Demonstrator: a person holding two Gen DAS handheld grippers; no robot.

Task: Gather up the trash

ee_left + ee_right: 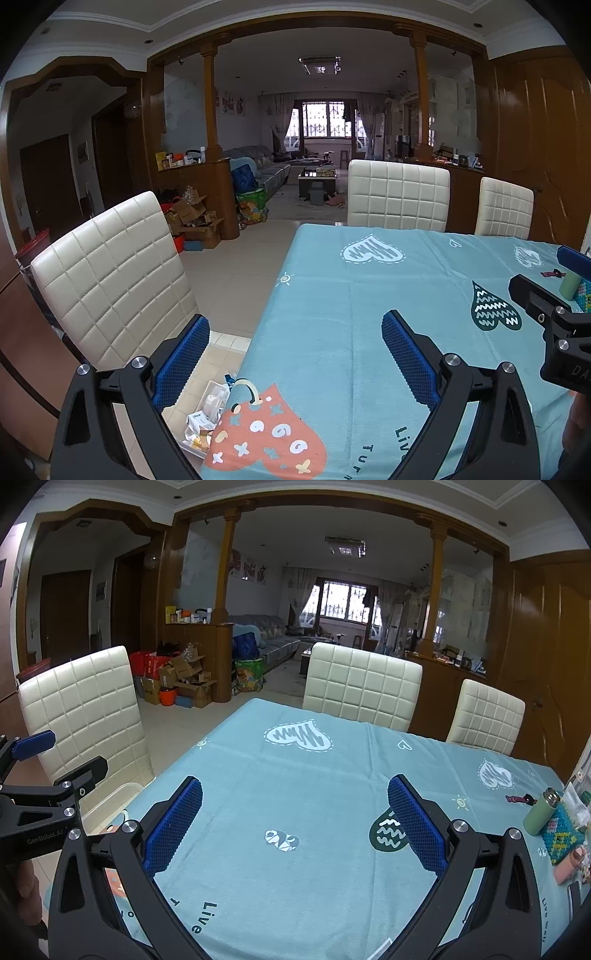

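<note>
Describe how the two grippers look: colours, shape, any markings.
Both the left gripper and the right gripper have angular black frames with cut-out openings, silver round bolts and long fingers faced with blue textured pads. White lettering "GenRoboLAI" marks the left one's side. No cables show.

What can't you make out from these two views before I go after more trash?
- Bin of trash, left wrist view: mostly hidden by the tablecloth edge and the left gripper; contents unreadable.
- Items behind the green bottle, right wrist view: cut off by the frame edge.
- Small dark object beside the bottle: too small to identify.
- Floor under the table: hidden in both views.
</note>
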